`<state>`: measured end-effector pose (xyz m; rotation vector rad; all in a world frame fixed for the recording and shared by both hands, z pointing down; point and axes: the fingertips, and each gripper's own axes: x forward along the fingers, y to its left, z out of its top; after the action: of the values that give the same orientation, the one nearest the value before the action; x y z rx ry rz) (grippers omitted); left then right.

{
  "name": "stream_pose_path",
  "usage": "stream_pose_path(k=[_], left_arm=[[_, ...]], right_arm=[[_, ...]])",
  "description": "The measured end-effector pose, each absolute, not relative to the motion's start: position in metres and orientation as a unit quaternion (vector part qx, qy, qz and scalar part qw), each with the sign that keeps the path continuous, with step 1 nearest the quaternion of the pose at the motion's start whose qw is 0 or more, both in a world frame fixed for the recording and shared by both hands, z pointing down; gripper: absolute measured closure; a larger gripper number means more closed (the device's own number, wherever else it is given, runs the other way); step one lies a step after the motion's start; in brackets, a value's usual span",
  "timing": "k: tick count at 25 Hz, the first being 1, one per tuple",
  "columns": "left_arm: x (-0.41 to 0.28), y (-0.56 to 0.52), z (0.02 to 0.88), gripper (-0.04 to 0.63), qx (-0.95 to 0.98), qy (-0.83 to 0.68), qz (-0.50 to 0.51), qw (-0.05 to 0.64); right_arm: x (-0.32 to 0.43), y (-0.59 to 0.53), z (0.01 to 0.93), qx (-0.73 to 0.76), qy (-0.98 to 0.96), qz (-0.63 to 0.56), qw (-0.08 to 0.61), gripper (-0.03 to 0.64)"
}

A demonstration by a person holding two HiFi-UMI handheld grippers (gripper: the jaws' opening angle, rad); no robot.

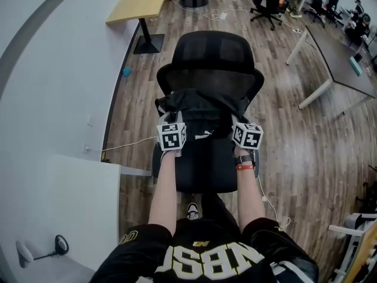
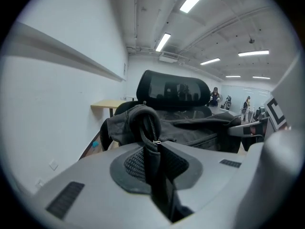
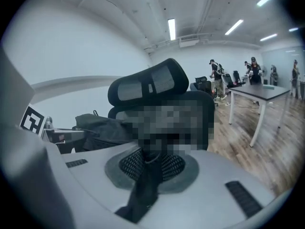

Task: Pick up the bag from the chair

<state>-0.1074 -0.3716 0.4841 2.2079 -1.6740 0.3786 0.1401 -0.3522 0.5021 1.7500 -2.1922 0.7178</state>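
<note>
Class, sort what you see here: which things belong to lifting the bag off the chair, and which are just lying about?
Job in hand: bag, chair, left tool and right tool, each shut on the bag's fabric.
Lying about: yellow table, grey desk, far office chair, white floor cable.

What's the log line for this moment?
left tongs: shut on black bag | right tongs: shut on bag | bag: slung between both, over office chair seat
</note>
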Motion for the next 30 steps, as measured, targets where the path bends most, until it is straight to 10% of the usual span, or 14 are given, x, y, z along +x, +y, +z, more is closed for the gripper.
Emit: stream_pose_path(k=[30], left_arm=[[-0.122,-0.278,0.239,0.541,0.782,-0.621,-0.024,-0.041]], right_arm=[[0.120,-0.273,0.254,0.622,-0.783,0.001,0.010,0.546]])
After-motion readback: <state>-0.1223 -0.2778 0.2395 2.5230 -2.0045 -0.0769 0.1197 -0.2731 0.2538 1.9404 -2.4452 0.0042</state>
